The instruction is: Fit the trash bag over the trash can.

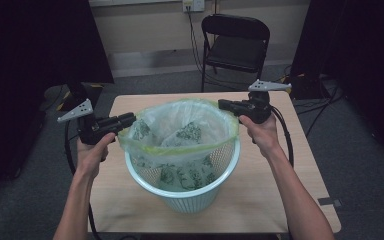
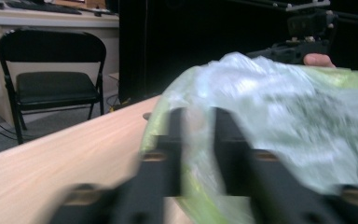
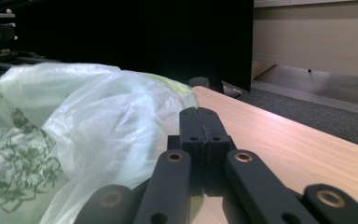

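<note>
Plastic bag (image 1: 180,131) lines the basket (image 1: 185,192) at table centre, its rim pinched on opposite sides by the closed left gripper (image 1: 128,119) and right gripper (image 1: 223,104); next, judging by this, stretch the rim down over the basket edge.

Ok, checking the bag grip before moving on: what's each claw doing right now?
Left claw: shut on the bag's edge.
Right claw: jaws pressed shut at the bag's opposite edge; whether any plastic is pinched cannot be told.

Translucent green-printed bag (image 1: 180,131), mouth spread, lining upright basket (image 1: 185,192)
</note>
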